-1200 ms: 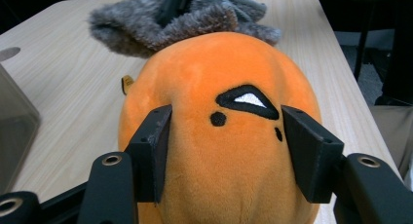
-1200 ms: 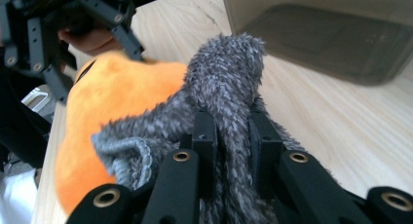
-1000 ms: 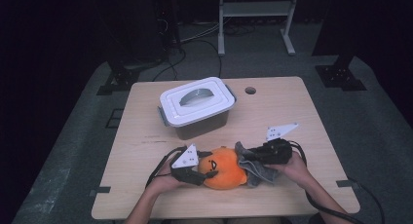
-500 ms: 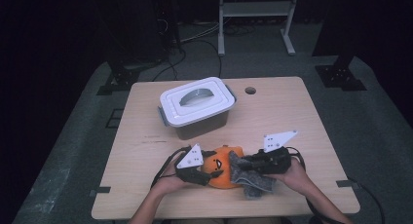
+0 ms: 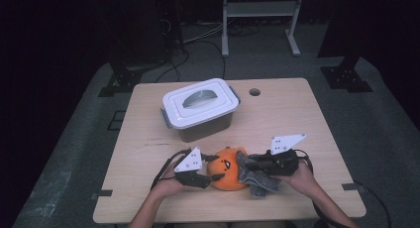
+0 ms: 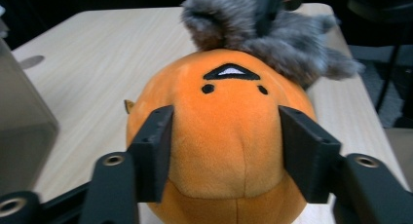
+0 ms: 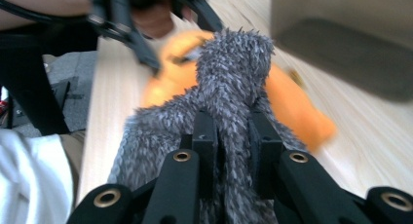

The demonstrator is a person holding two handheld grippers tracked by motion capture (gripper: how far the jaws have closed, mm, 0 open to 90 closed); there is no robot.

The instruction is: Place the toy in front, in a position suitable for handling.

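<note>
Jaws of the left gripper [image 6: 225, 158] have just been closing, hugging the orange plush [image 6: 221, 136]; the right gripper [image 7: 233, 136] pinches grey fur [image 7: 229, 78].

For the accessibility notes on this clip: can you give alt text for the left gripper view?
Two black jaws of the left gripper flank a round orange plush toy on a light wooden table. A grey furry cloth lies over the toy's far side.
</note>
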